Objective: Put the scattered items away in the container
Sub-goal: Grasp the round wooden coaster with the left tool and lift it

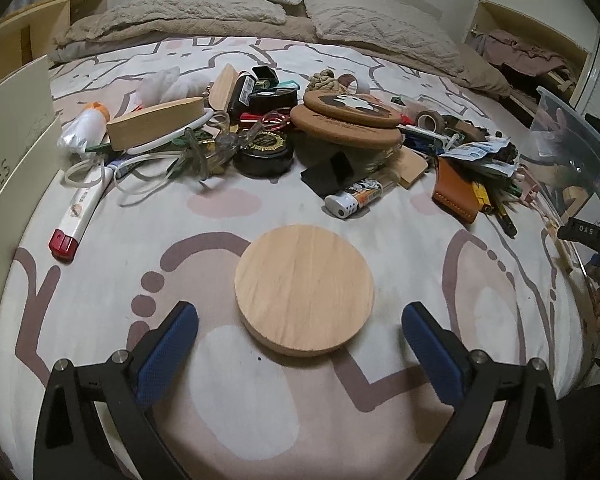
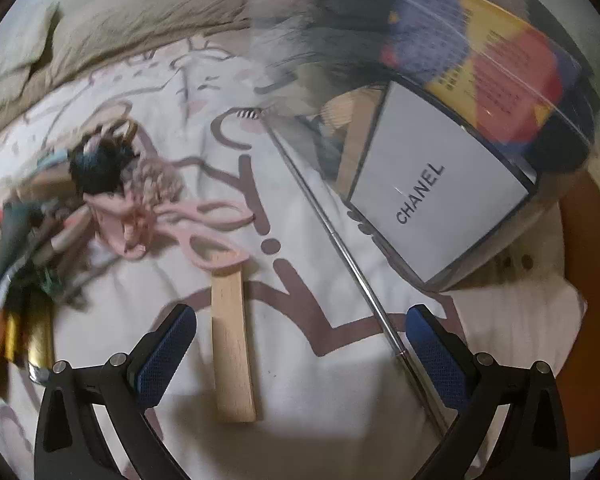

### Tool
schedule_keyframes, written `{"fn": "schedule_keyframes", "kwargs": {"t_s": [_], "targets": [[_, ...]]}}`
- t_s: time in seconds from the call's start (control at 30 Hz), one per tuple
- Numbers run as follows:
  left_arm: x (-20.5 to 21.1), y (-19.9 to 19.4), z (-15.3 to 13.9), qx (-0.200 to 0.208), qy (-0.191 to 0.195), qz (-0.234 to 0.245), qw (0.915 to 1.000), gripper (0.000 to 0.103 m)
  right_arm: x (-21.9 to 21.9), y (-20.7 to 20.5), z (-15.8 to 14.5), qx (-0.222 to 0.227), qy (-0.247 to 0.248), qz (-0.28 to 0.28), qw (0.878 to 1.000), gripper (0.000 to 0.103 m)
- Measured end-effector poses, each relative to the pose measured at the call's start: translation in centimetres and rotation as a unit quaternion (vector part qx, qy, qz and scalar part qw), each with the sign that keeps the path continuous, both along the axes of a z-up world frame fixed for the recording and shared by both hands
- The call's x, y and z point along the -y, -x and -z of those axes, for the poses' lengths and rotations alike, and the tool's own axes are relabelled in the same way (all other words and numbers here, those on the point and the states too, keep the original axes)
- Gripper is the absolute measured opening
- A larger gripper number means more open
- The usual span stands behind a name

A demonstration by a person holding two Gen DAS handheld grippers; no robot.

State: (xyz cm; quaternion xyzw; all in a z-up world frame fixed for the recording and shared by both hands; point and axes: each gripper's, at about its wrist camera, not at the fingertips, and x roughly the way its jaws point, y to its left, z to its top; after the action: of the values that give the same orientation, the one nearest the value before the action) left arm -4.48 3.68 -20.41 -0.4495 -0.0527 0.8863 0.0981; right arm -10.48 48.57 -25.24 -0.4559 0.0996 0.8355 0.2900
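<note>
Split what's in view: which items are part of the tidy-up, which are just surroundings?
Job:
- round pale wooden disc, between the open left gripper
- flat pale wooden stick, ahead of the open right gripper
- pink scissors
- white lighter
- clear plastic container

Surroundings:
- patterned bedsheet
- beige pillows

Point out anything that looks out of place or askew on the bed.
The clear container sits tilted, its rim raised off the bedsheet, with a white box inside. A heap of clutter lies scattered, and one wooden disc sits apart.
</note>
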Motion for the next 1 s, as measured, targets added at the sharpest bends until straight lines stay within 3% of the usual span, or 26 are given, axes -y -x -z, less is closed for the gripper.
{"fn": "schedule_keyframes", "kwargs": {"t_s": [0.07, 0.17, 0.23, 0.37, 0.67, 0.8, 0.9, 1.0], "targets": [[0.2, 0.0, -0.2, 0.002, -0.012, -0.003, 0.9999, 0.102, -0.6, -0.4, -0.1, -0.024, 0.054, 0.006, 0.998, 0.103], [0.2, -0.1, -0.4, 0.003, -0.025, 0.001, 0.9997, 0.098, -1.5, -0.5, 0.5, -0.060, 0.164, 0.002, 0.985, 0.103], [0.0, -0.1, -0.5, 0.001, -0.022, 0.006, 0.9997, 0.090, -1.4, -0.4, 1.0, -0.073, 0.223, -0.004, 0.972, 0.103], [-0.6, -0.3, -0.6, -0.003, -0.010, 0.015, 0.9998, 0.080, 0.0, -0.3, 1.1, -0.079, 0.271, -0.024, 0.959, 0.103], [-0.9, -0.4, -0.5, -0.005, -0.001, 0.015, 0.9999, 0.080, 4.0, 0.9, 1.2, -0.088, 0.360, -0.095, 0.924, 0.103], [-0.9, -0.4, -0.5, -0.005, -0.001, 0.016, 0.9999, 0.080, 4.7, 1.3, 0.6, -0.101, 0.364, -0.125, 0.917, 0.103], [-0.9, -0.4, -0.5, -0.005, -0.003, 0.015, 0.9999, 0.080, 4.7, 1.2, -1.3, -0.124, 0.309, -0.146, 0.932, 0.103], [-0.8, -0.4, -0.5, -0.005, -0.007, 0.015, 0.9998, 0.080, 3.5, 0.6, -2.5, -0.149, 0.248, -0.126, 0.949, 0.103]]}}
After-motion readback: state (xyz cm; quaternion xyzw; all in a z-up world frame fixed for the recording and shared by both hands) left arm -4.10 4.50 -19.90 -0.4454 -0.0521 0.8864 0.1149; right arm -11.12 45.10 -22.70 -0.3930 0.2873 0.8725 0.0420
